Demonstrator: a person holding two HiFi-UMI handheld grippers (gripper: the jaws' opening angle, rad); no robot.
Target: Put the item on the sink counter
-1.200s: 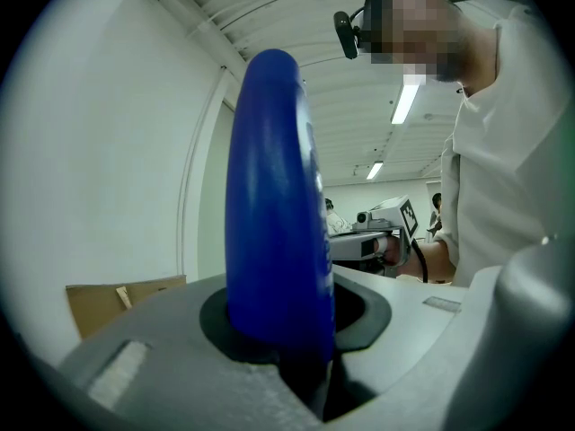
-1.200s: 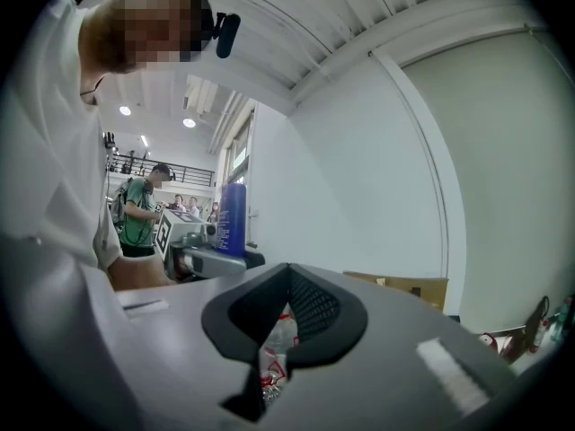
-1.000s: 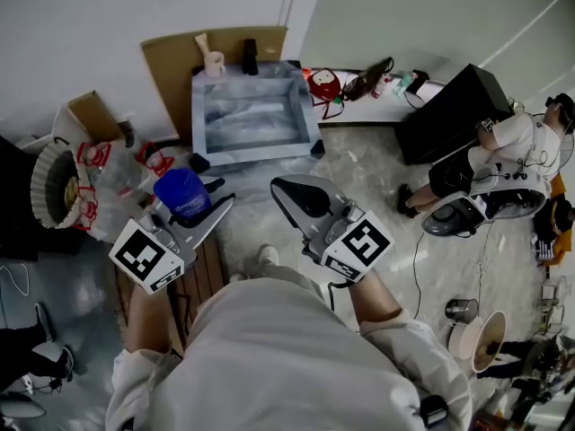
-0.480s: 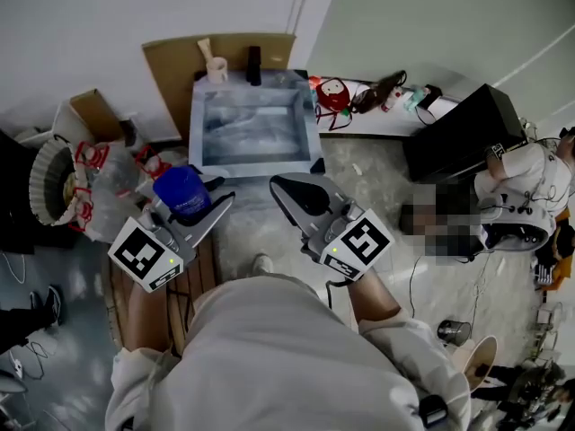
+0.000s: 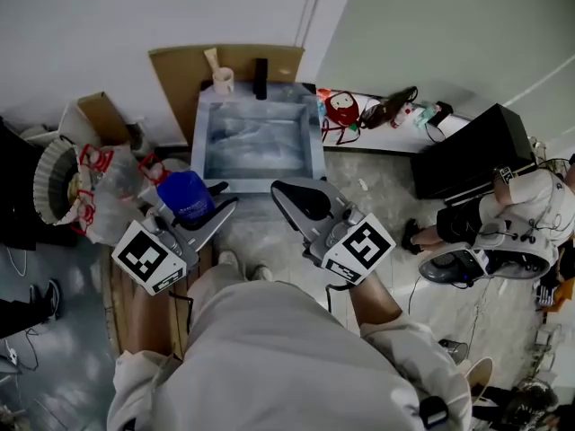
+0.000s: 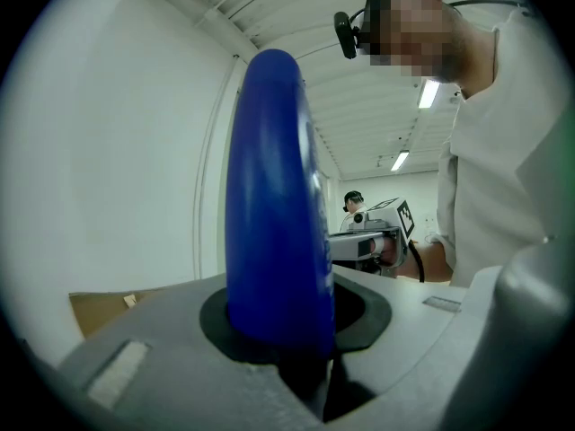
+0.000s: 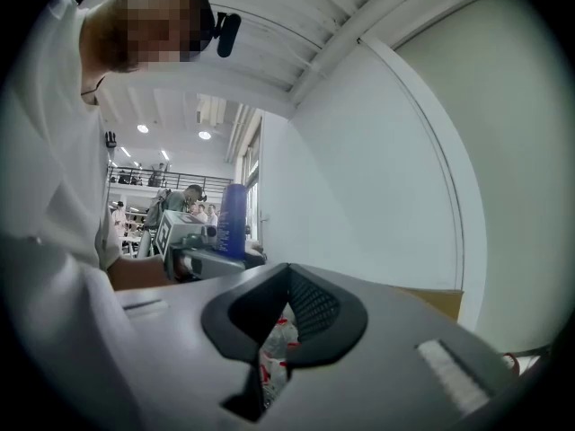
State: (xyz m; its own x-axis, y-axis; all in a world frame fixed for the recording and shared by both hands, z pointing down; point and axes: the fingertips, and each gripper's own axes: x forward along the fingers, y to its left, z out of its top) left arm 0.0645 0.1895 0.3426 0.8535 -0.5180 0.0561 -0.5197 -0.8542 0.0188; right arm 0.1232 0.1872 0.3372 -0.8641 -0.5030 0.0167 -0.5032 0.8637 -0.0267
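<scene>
Left gripper (image 5: pixel 223 196) pinches a blue container (image 5: pixel 184 196) between its pads, and this grip is the same as a second ago. Its jaws stand fairly wide, because the container is thick. The right gripper (image 5: pixel 286 191) is pressed together and carries nothing.

What has changed is the place of the person, not the grip. In the head view the sink (image 5: pixel 256 142) now lies lower in the picture and nearer to both grippers than it did a second ago, so the person has walked toward it. I judge that the carrying step is almost finished and the setting down is not yet begun, as the container is held over the floor, just before the front edge of the tabletop (image 5: pixel 199 133) around the sink.

The container stands upright in the grip. Its long axis runs up and down, across the level jaws, and in the left gripper view it rises tall from between the pads (image 6: pixel 269 196). Its rounded upper end faces the head camera. Whether a cap is on that end I cannot tell.
</scene>
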